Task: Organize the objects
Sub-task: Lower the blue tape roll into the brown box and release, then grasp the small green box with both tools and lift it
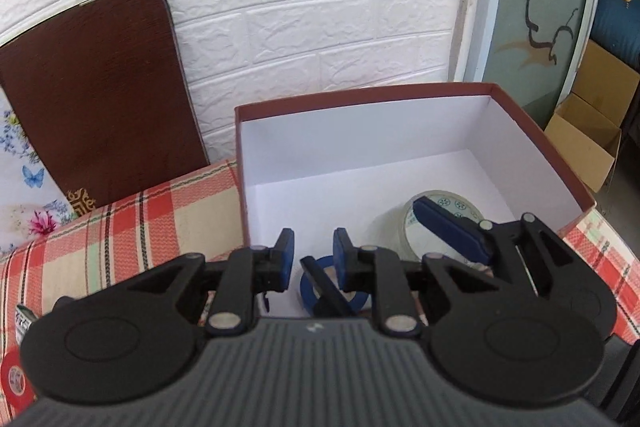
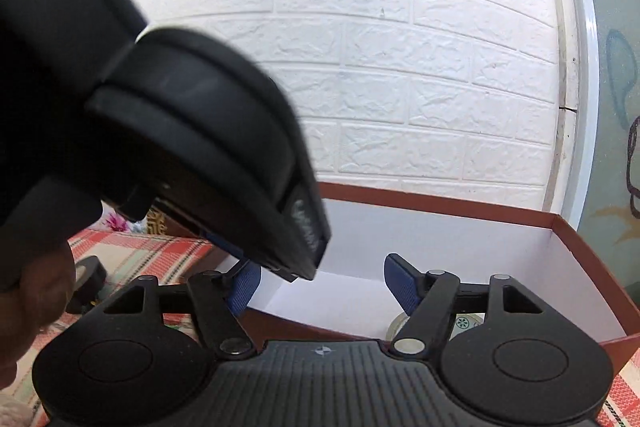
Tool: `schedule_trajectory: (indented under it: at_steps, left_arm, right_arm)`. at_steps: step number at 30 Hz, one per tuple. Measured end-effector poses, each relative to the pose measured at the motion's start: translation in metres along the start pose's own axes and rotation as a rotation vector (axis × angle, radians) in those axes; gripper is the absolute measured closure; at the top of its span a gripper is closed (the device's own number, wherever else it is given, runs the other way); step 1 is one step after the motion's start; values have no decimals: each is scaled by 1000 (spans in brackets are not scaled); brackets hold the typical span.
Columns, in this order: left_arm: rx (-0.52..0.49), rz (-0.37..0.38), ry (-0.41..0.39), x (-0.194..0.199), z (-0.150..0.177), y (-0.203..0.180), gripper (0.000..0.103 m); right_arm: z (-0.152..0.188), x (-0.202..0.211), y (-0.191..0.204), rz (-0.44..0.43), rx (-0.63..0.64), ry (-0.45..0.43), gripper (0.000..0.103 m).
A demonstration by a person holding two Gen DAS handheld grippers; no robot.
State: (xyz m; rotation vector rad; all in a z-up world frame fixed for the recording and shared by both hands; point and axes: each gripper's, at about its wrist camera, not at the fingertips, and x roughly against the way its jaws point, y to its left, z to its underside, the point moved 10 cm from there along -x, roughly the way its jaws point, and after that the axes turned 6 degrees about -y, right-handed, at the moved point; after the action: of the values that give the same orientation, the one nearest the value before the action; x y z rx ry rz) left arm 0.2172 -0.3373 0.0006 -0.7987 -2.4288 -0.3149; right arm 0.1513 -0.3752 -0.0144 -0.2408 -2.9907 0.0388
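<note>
A red box with a white inside (image 1: 536, 135) stands on the plaid cloth; it also shows in the right wrist view (image 2: 592, 247). In it lie a blue tape roll (image 1: 310, 293) and a clear tape roll (image 1: 400, 231), the latter partly visible in the right wrist view (image 2: 466, 323). My left gripper (image 1: 314, 253) is open and empty, just above the blue roll at the box's near wall. My right gripper (image 2: 322, 283) is open and empty over the box; its blue finger (image 1: 448, 233) reaches over the clear roll in the left wrist view. The left gripper's body (image 2: 200, 147) hides much of the right wrist view.
A plaid cloth (image 1: 132, 239) covers the table. A brown board (image 1: 96, 99) leans on the white brick wall. A black tape roll (image 2: 90, 277) lies left of the box. A red roll (image 1: 12, 379) sits at the near left. Cardboard boxes (image 1: 592, 131) stand at the right.
</note>
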Motion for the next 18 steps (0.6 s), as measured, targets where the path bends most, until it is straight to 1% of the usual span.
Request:
schedule_trajectory:
  at_steps: [3, 6, 10, 13, 14, 15, 18]
  left_arm:
    - [14, -18, -17, 19, 1, 7, 77]
    - [42, -32, -11, 36, 9, 15, 74]
    - [53, -56, -7, 63, 29, 20, 73]
    - [76, -70, 6, 81, 51, 31, 72]
    - [85, -80, 14, 86, 60, 38, 72]
    - [95, -95, 22, 91, 70, 46, 72]
    - [167, -158, 50, 109, 103, 88, 72]
  right_arm:
    - [-3, 15, 9, -11, 12, -20, 34]
    - [-3, 32, 19, -17, 15, -25, 35]
    - [6, 61, 31, -29, -31, -1, 35]
    - [23, 78, 46, -69, -67, 60, 34]
    - [30, 72, 47, -88, -84, 94, 34]
    - [39, 74, 52, -101, -98, 131, 34]
    - [61, 80, 74, -163, -117, 228, 34]
